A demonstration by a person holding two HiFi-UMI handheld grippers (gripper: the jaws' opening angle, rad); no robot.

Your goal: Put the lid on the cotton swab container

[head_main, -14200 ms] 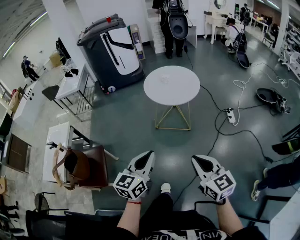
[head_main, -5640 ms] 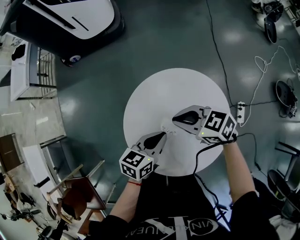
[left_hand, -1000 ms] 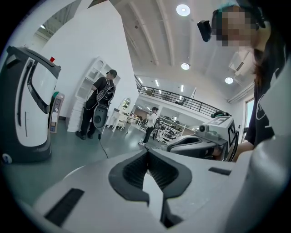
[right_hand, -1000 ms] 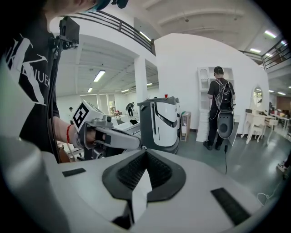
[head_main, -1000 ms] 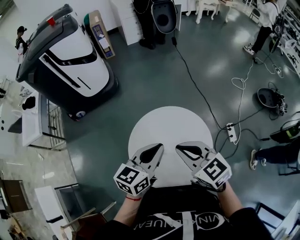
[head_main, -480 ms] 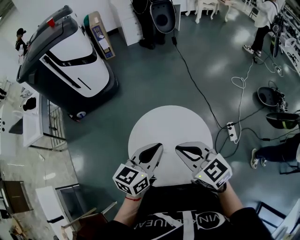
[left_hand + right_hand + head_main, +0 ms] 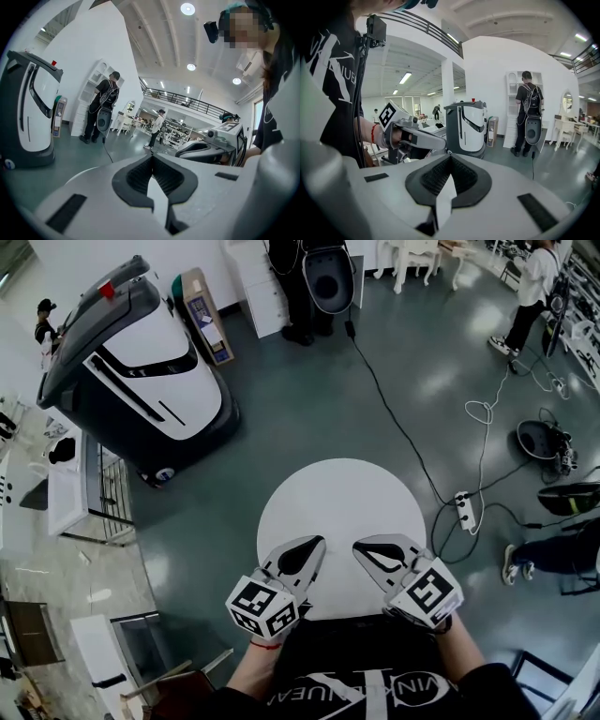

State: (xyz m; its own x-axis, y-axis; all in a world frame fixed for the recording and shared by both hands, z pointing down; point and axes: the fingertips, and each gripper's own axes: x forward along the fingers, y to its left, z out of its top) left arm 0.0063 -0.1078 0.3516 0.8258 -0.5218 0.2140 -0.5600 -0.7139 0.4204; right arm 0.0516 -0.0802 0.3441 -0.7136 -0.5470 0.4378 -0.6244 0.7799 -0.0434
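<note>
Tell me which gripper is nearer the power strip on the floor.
Right. The right gripper hangs over the near edge of the table, on the side toward the power strip; the left gripper hangs beside it, farther from the strip.

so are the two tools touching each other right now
Apart. The head view shows a clear strip of the white table between the left tool and the right tool, so their tips do not meet.
</note>
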